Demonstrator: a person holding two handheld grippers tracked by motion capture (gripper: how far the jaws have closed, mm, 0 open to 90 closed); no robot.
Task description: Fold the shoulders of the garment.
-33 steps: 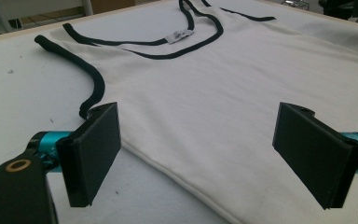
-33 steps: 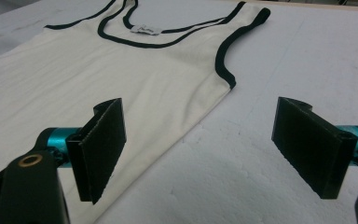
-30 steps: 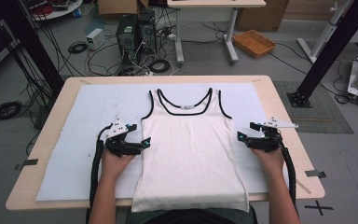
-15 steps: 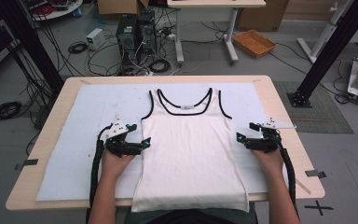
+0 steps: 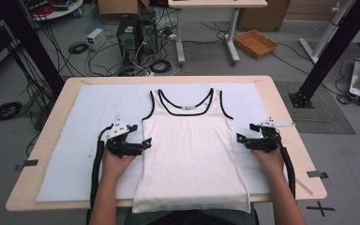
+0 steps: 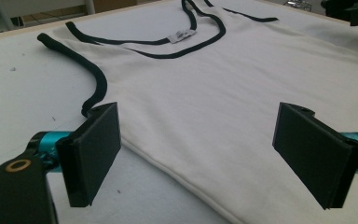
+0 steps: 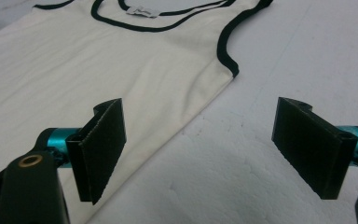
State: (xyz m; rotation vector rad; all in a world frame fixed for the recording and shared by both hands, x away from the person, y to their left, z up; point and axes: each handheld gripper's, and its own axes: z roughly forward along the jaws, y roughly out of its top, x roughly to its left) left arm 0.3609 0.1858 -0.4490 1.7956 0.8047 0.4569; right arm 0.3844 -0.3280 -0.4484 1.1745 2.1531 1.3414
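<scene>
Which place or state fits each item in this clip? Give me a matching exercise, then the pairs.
Items:
1. white sleeveless top with black trim
2. left tongs
3. right tongs
4. woven orange basket

Places or states:
A. on the floor beyond the table
B. open, at the top's side edge on the high view's left
C. spread flat on the white table cover
D. open, at the top's side edge on the high view's right

Pairs: 1-C, 2-B, 3-D, 4-A
</scene>
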